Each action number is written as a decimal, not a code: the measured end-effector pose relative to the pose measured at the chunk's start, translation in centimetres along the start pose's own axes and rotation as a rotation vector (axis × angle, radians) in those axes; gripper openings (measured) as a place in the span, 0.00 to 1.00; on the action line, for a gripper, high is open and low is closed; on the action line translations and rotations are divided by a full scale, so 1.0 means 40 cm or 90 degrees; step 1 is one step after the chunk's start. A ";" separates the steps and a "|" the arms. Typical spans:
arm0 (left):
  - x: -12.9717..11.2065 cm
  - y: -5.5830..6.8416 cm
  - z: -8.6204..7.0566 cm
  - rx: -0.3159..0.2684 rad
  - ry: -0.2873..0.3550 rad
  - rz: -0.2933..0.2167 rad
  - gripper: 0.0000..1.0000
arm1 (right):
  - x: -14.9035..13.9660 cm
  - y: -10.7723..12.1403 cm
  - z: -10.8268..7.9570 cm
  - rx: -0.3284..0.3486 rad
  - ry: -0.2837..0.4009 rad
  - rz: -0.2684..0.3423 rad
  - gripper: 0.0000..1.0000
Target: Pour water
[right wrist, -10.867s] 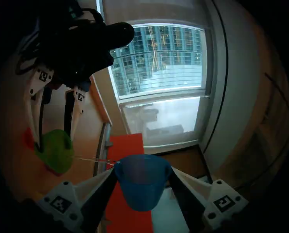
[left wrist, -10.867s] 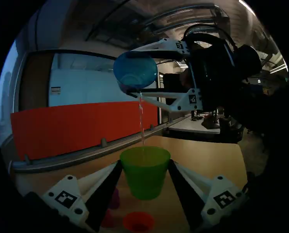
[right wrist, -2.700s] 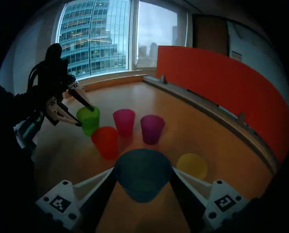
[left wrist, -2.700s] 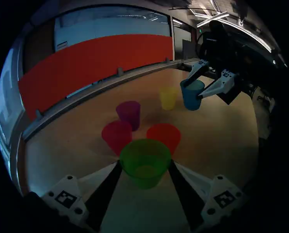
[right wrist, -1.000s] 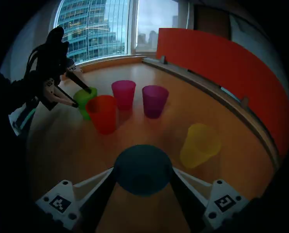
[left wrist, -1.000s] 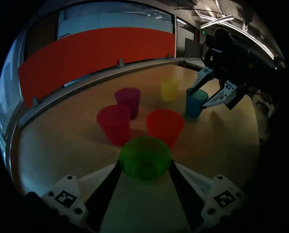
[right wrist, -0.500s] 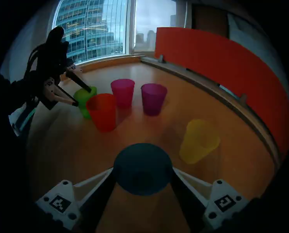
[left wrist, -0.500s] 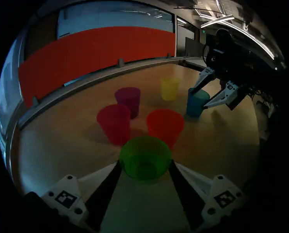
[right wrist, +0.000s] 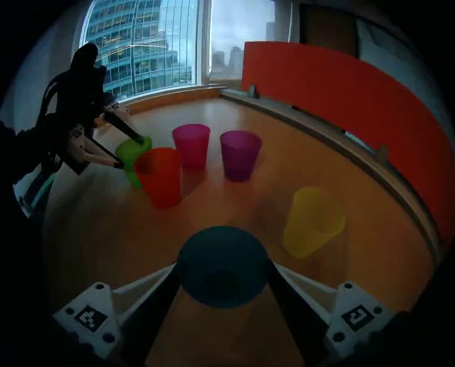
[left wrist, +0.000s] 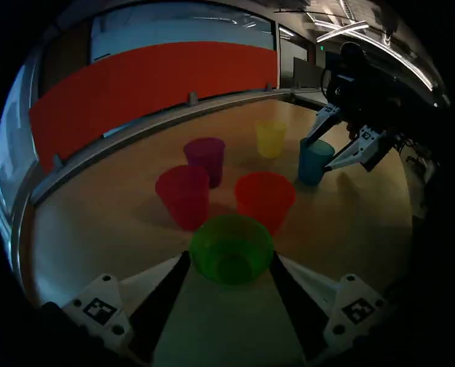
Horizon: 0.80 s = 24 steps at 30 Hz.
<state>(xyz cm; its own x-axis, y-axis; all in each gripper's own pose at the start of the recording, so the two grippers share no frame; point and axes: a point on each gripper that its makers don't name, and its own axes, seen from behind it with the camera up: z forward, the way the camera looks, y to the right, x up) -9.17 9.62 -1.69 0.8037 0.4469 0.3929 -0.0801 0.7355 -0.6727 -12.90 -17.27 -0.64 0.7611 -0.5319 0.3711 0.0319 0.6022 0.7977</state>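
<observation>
In the left gripper view the left tool (left wrist: 230, 255) is closed to a cup's width on the green cup (left wrist: 230, 272), with one finger against each side just under the rim. The cup is upright at 6 o'clock in the view, low over the wooden surface (left wrist: 99, 232). I cannot tell whether its base rests there, and no water level can be made out inside.

At 11 o'clock from the green cup's rim stands the magenta cup (left wrist: 183, 197), with the purple cup (left wrist: 204, 158) just behind it. At 1 o'clock stands the orange cup (left wrist: 264, 199), near the green one but apart from it. Farther off at 1 o'clock is the yellow cup (left wrist: 270, 137). Near it, toward 3 o'clock, the blue cup (left wrist: 314, 162) stands upright on the surface between the two fingers of the right tool (left wrist: 317, 156), which reaches in from 2 o'clock.

The right gripper view looks along that tool's own fingers. They bracket the blue cup at 6 o'clock, each touching a side, at a narrow, cup-wide gap. The cup's inside is too dark to show water.

An orange-red panel (left wrist: 136, 85) runs along the surface's far edge, from 10 to 12 o'clock in the left gripper view. Tall windows (right wrist: 148, 49) fill 11 o'clock in the right gripper view.
</observation>
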 end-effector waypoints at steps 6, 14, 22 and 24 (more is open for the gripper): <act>-0.009 -0.003 -0.003 0.000 -0.007 -0.002 0.98 | -0.003 -0.006 -0.001 0.000 -0.001 0.000 1.00; -0.032 -0.010 -0.023 0.005 -0.018 -0.007 0.98 | -0.020 -0.011 -0.013 -0.004 -0.002 0.007 1.00; -0.056 -0.029 -0.061 0.025 -0.024 -0.018 0.98 | -0.048 -0.007 -0.051 -0.020 -0.002 0.018 1.00; -0.060 -0.036 -0.072 0.032 -0.024 -0.020 0.98 | -0.056 -0.007 -0.064 -0.025 -0.001 0.023 1.00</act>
<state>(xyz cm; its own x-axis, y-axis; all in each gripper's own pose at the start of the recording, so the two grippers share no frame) -9.31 6.02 -3.46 0.7833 0.4415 0.4377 -0.0854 0.7738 -0.6277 -12.96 -14.72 -2.89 0.7610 -0.5109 0.3999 0.0304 0.6438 0.7646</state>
